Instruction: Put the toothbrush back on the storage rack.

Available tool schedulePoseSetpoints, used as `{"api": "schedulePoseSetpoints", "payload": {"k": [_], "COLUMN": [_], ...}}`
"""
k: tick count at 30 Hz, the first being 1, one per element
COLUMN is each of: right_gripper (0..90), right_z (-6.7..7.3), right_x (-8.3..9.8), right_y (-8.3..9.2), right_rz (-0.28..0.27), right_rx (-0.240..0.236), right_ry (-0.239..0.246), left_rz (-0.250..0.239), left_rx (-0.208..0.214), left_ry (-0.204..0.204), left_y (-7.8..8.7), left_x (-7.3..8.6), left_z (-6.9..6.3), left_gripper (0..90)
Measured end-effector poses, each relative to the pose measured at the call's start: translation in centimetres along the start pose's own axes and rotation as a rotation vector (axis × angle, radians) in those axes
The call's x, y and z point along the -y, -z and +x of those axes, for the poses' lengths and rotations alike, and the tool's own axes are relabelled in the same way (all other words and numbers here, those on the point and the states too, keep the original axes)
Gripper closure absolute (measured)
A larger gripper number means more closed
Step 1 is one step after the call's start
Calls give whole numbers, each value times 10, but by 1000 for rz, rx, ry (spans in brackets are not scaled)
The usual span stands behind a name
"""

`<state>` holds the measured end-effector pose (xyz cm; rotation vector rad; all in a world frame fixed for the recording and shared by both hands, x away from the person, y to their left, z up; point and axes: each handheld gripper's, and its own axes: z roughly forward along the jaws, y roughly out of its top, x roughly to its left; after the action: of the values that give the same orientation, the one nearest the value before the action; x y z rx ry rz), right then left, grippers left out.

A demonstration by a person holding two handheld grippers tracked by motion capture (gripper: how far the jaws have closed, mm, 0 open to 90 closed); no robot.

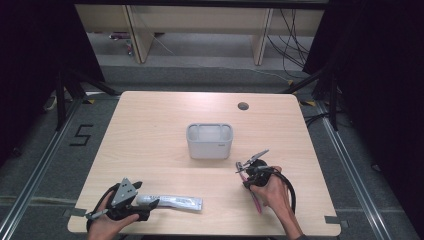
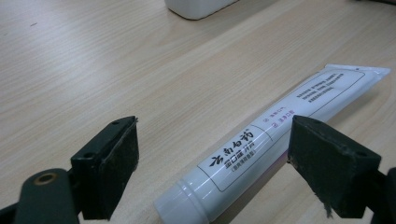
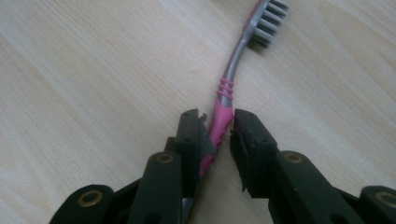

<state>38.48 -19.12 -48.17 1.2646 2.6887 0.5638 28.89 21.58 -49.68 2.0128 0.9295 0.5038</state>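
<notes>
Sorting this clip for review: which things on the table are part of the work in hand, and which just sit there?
In the job:
toothbrush, between the right gripper jaws
toothpaste tube, between the open left gripper jaws

Just there:
white bin mid-table, untouched
round hole in the tabletop

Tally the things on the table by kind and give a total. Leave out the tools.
Toothpaste tube: 1
Toothbrush: 1
Grey holder box: 1
Total: 3

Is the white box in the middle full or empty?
Empty, as far as the high view shows: the white caddy has only pale inner walls showing.
</notes>
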Motion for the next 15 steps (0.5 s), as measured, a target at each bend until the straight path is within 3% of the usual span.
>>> {"api": "schedulePoseSetpoints", "payload": {"k": [1,4,5,8,9,10,14,15], "right_gripper": [738,760,762,762,763,769,792,792], "right_z": [-1,1,2,0,3,4,3,3], "right_x": [0,0,-1,-1,-1,-1,-4,-4], "right_y": [0,1,1,1,3,3,1,1], "right_rz": [0,22,39,33,65,73,75,75], "right_rx": [1,3,-9,17,14,11,19,19], "right_ry": [26,42,25,85,46,36,113,113], "left_rz": [-1,-1,-1,3,3,-2,4,4], "left_rx": [3,5,2,3,3,5,5,5], "left_ry": [3,-1,1,-4,-4,0,-7,-7], "left_y": [0,0,0,0,0,-1,0,0], "left_x": [0,0,0,0,0,0,0,0], "left_z": [0,0,0,0,0,0,0,0], "left_gripper": [159,159,159,159,159,159,159,159]}}
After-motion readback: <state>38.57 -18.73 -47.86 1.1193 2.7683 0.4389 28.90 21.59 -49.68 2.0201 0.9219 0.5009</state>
